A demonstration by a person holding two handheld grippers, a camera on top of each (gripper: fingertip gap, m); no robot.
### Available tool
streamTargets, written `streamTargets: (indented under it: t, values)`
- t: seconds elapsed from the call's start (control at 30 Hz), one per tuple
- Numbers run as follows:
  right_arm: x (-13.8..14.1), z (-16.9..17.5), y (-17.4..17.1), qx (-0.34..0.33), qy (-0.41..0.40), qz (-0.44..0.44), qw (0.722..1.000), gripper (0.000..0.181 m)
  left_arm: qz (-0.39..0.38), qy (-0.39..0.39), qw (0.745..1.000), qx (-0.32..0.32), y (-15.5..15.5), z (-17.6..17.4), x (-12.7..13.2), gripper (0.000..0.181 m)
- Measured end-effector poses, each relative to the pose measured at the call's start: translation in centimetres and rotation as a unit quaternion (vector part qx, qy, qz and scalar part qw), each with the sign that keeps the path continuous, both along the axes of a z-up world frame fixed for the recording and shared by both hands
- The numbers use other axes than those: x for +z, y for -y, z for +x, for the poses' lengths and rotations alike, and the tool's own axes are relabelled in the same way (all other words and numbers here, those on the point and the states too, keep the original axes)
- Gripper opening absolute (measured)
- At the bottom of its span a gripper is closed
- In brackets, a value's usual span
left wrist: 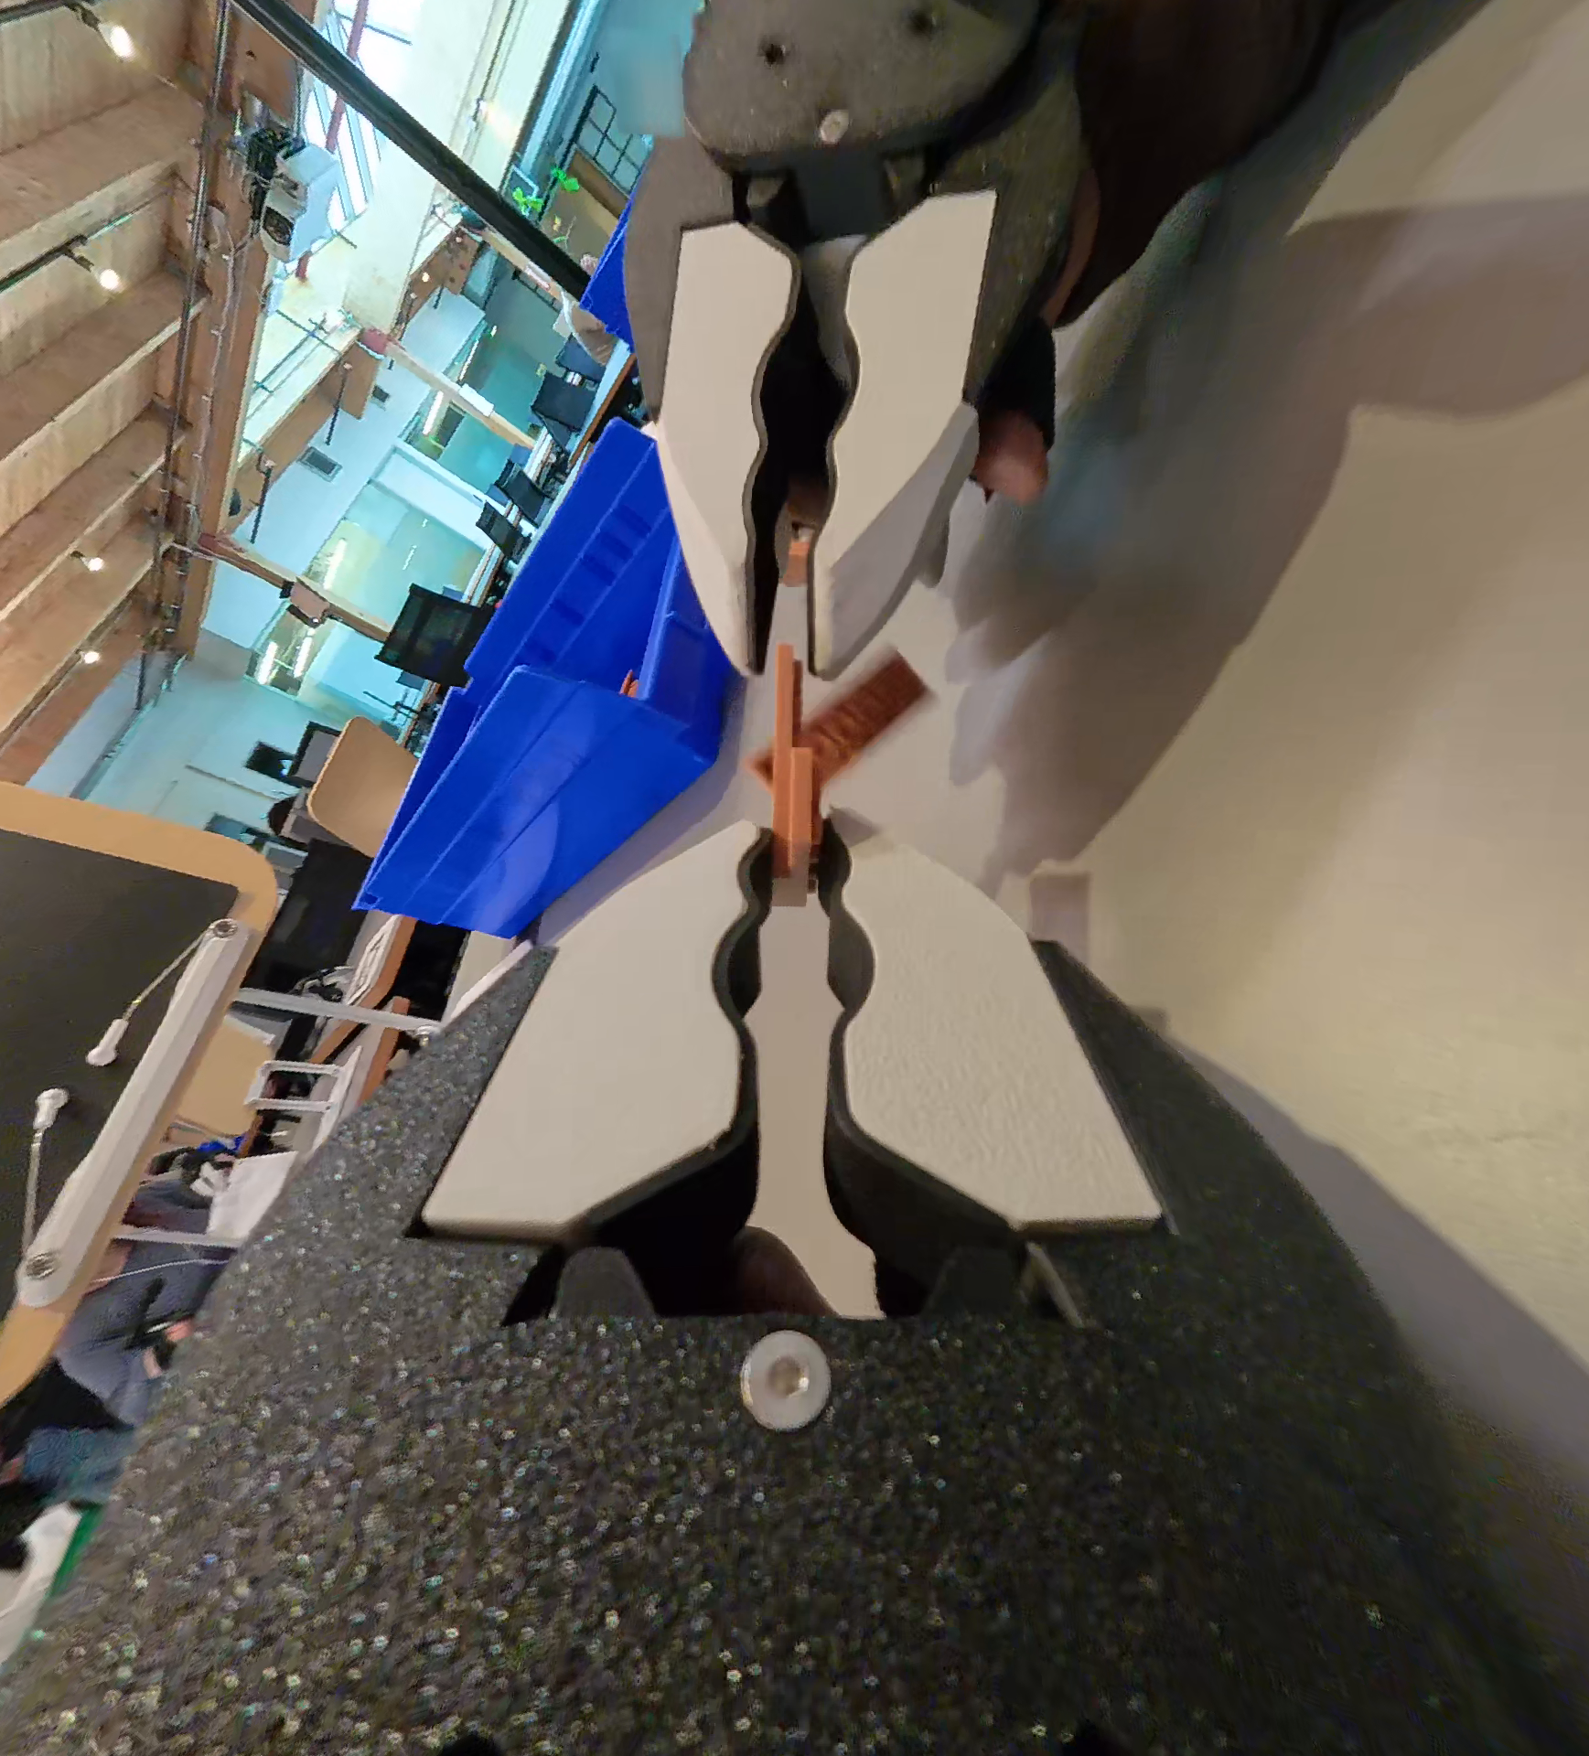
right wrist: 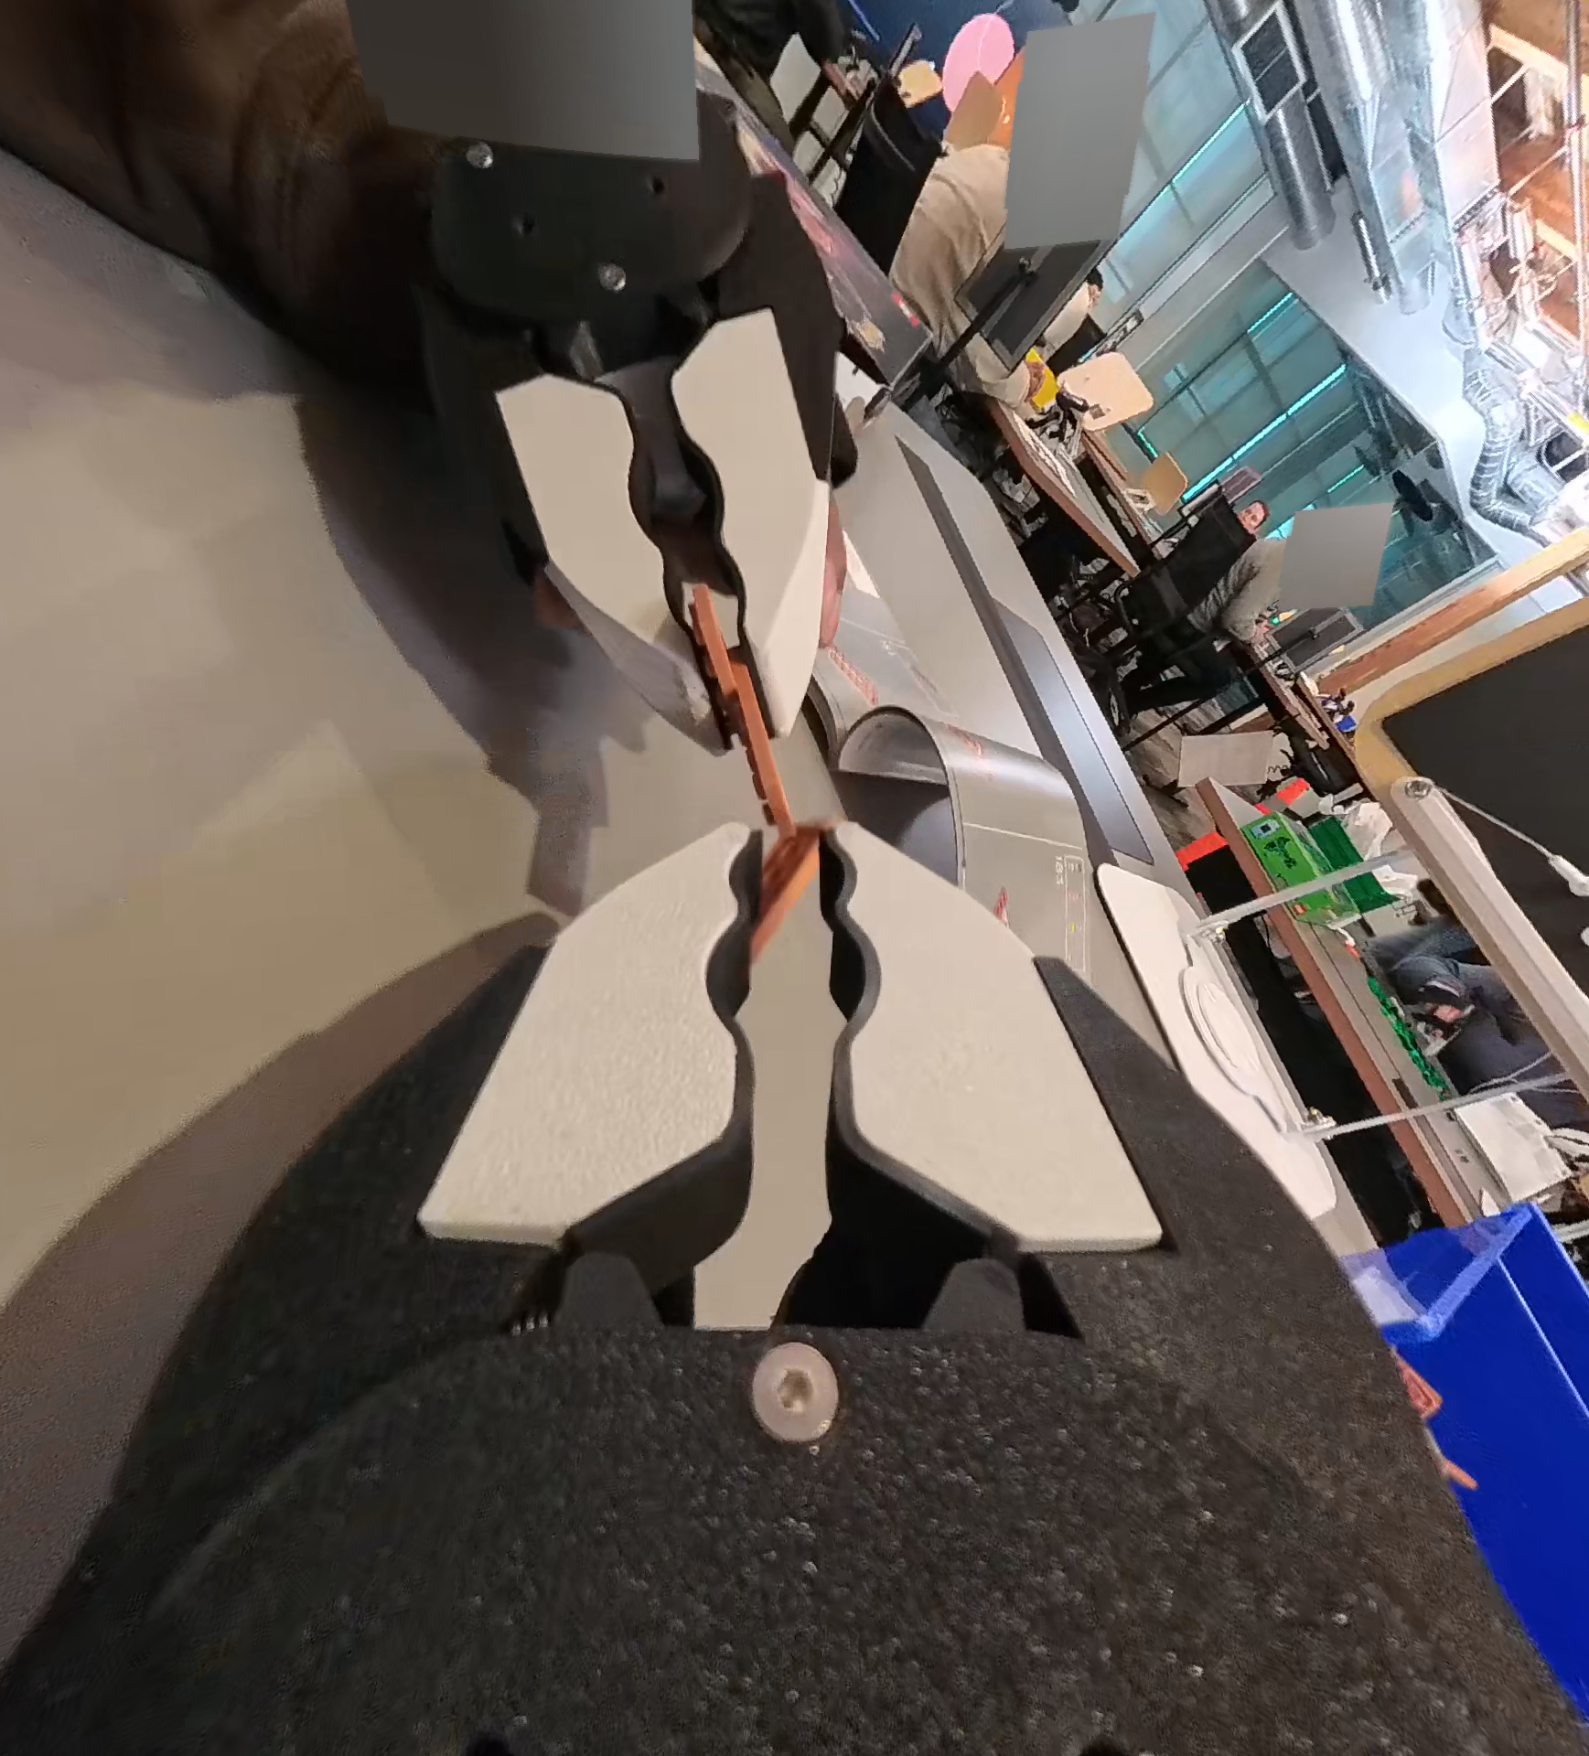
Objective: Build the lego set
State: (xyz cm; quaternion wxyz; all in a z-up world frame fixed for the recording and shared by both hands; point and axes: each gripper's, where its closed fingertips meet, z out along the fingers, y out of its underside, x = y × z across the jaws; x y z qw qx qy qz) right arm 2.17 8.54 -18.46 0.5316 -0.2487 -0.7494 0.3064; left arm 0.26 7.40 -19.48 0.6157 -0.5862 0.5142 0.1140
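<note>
A pale tabletop (left wrist: pixel 1341 855) is lying under both tools, with blue bins (left wrist: pixel 543 789) at nine o'clock in the left wrist view. The left gripper (left wrist: pixel 795 846) is pinching an orange plate assembly (left wrist: pixel 792 760), and the right gripper (right wrist: pixel 795 841), facing it from twelve o'clock, is clamping a thin orange plate (right wrist: pixel 785 893). They appear to be mating the pieces; next, studs need aligning before a firm press.

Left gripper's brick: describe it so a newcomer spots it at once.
Start at the blue bins in the left wrist view, then go right to the left gripper. The brick is a thin orange plate pinched edge-on there; the right gripper faces it from above.
</note>
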Motion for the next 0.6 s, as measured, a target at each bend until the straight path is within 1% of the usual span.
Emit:
streamTargets:
  t: [0.13,0.2,0.27,0.37,0.43,0.53,0.6]
  values:
    - [0.4,0.4,-0.6,-0.015,0.010,-0.026,1.000,0.002,0.006,-0.039,0.999,0.018,-0.3,-0.6,-0.6,0.009]
    - [-0.2,0.4,-1.2,-0.033,0.037,-0.042,0.998,0.001,0.001,-0.056,0.998,0.022,-0.5,-0.8,-1.2,0.009]
    - [-1.5,0.2,-2.3,-0.074,0.084,-0.053,0.992,0.002,-0.005,-0.062,0.997,0.034,-0.7,-1.3,-1.5,0.009]
    - [-3.6,0.4,-4.0,-0.140,0.161,-0.072,0.974,0.012,-0.005,-0.067,0.997,0.049,-1.0,-1.9,-1.7,0.009]
    - [-5.1,0.7,-4.7,-0.175,0.216,-0.094,0.956,0.018,-0.004,-0.067,0.996,0.055,-1.1,-2.0,-1.6,0.009]
    - [-6.3,0.7,-4.2,-0.196,0.275,-0.164,0.927,0.027,-0.002,-0.076,0.995,0.070,-1.4,-2.4,-1.7,0.009]
    - [-6.5,0.3,-3.4,-0.193,0.296,-0.188,0.916,0.035,-0.003,-0.085,0.993,0.084,-1.7,-2.9,-1.8,0.008]
